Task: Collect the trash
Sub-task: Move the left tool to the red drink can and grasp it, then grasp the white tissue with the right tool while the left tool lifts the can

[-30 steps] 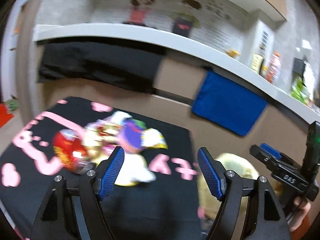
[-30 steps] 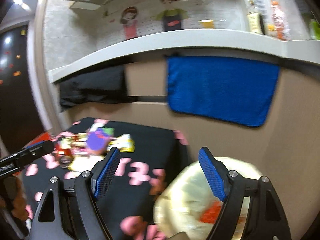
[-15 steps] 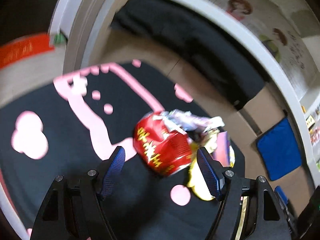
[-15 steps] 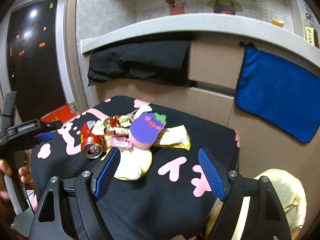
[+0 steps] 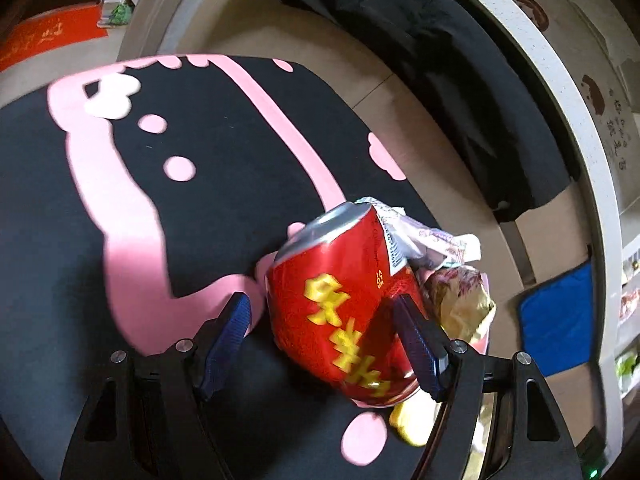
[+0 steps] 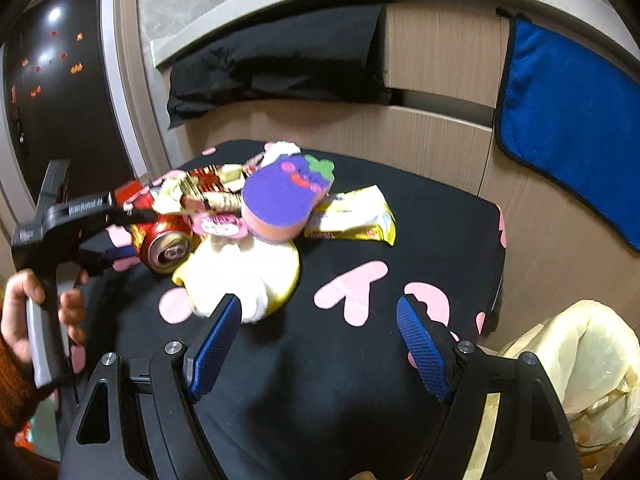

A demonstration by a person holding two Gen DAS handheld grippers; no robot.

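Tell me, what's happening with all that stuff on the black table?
A person is picking up trash with a gripper in each hand. The left gripper is open around a red can lying on its side in a pile of wrappers, but hasn't squeezed it yet. The right gripper is open and empty above the black table. A yellow trash bag sits beside the table, at its right edge.

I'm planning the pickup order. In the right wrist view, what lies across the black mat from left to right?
Red drink can → purple-topped sponge → yellow snack wrapper → pale yellow trash bag beside the mat.
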